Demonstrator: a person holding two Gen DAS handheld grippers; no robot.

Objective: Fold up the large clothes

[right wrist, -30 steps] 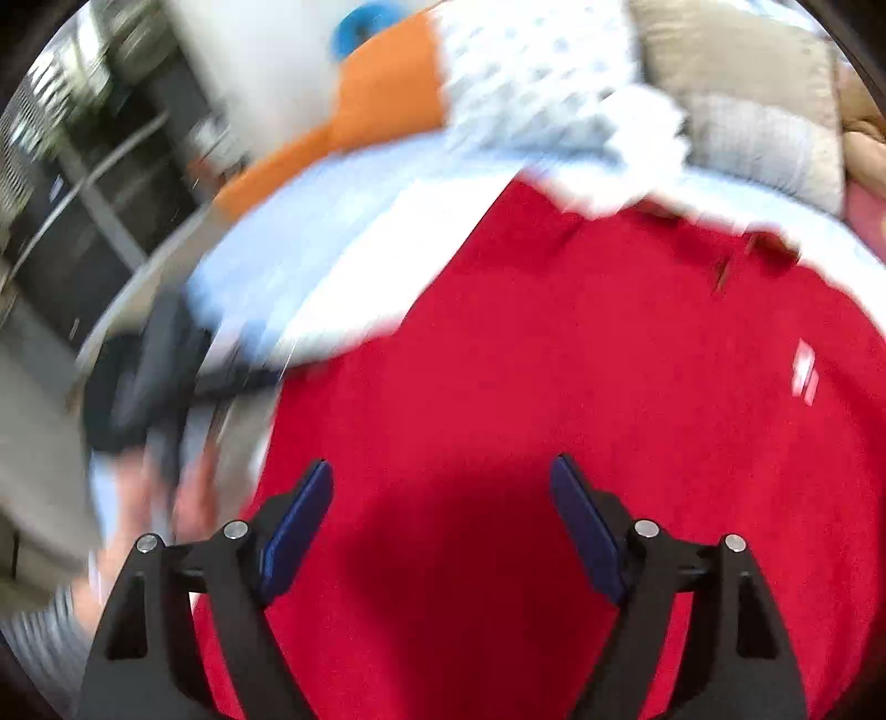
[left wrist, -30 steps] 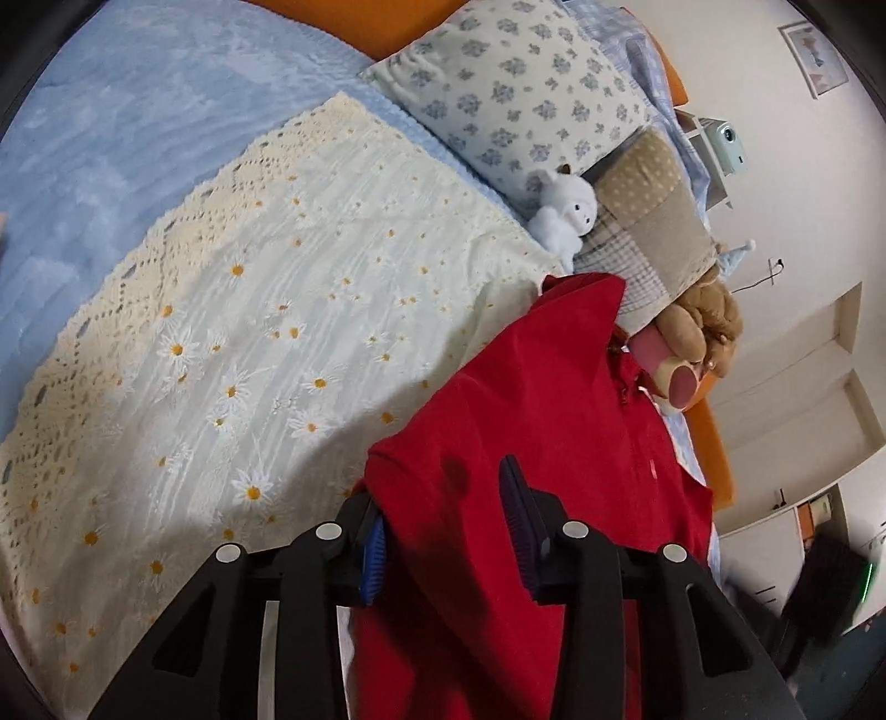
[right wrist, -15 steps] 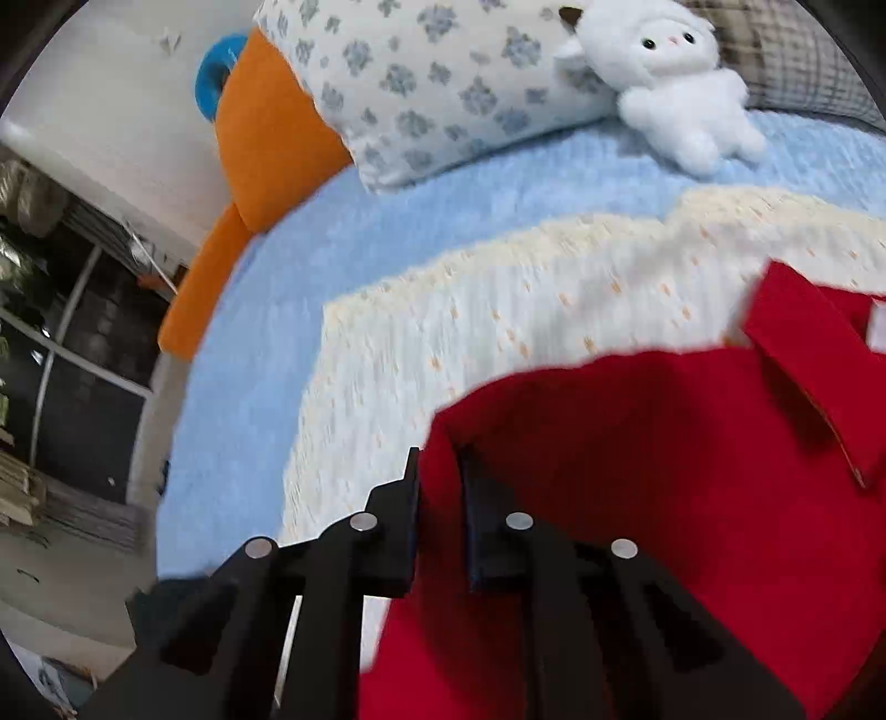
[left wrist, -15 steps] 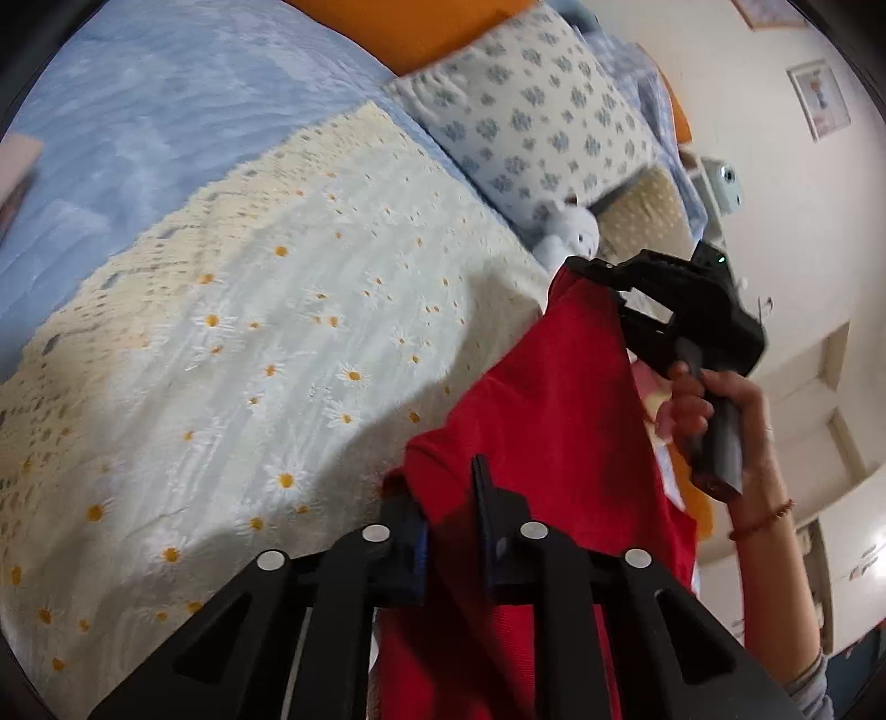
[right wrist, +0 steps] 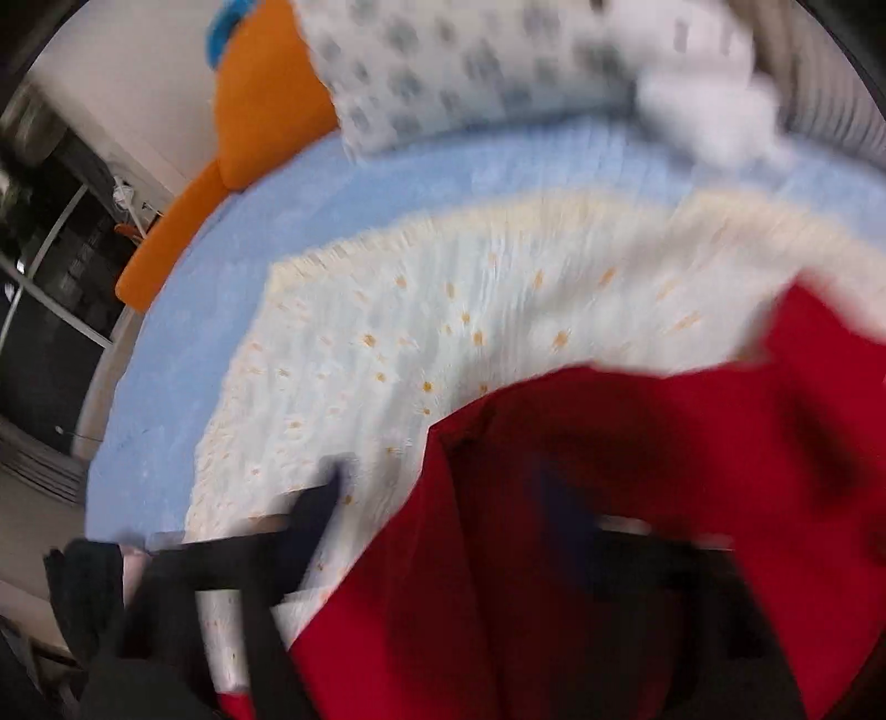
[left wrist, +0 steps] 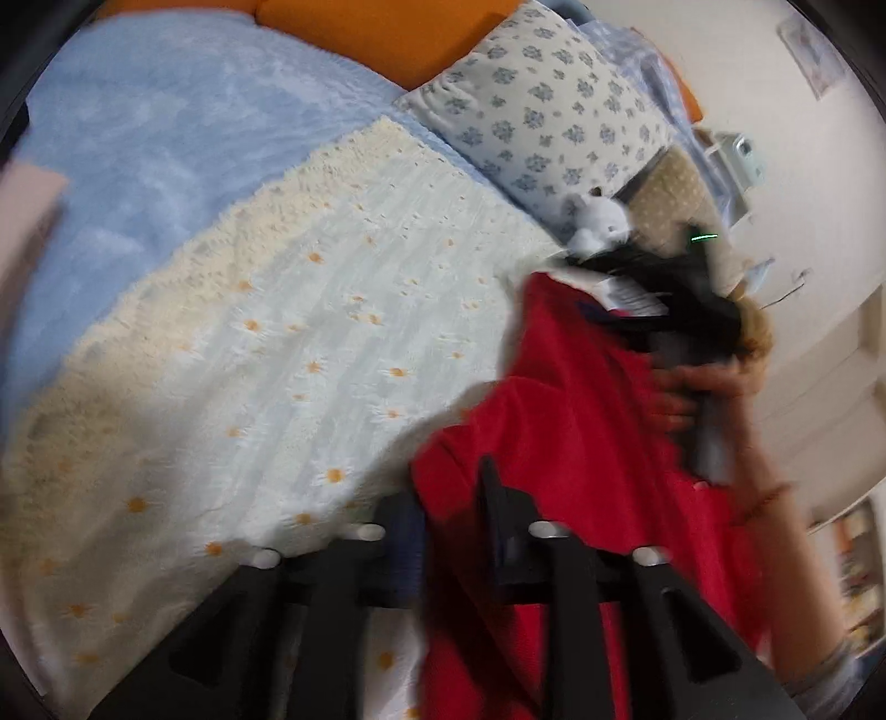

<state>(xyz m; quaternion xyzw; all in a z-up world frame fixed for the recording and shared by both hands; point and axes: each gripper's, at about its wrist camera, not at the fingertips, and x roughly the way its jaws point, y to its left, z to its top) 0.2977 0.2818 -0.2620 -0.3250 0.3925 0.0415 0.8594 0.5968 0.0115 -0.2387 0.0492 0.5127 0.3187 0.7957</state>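
A red polo shirt (left wrist: 581,432) lies on the right side of the bed, its left part folded over on itself. My left gripper (left wrist: 451,509) is at the shirt's near left edge; its jaws are opening, with the red edge loose between them. The right wrist view is blurred. There my right gripper (right wrist: 443,498) hangs over the shirt's (right wrist: 664,443) far left edge with its jaws opening wide, one finger over the blanket and one over the red cloth. A hand (left wrist: 692,387) holds that gripper near the collar in the left wrist view.
Under the shirt is a cream daisy-print blanket (left wrist: 277,360) on a light blue bedspread (left wrist: 138,138). A floral pillow (left wrist: 554,111), a white plush toy (left wrist: 595,221) and other cushions sit at the orange headboard (left wrist: 360,27).
Half a second ago both grippers were shut on the shirt's left edge. Now both sets of jaws stand apart and the red cloth is let go. The right gripper had swung over to that edge before that.
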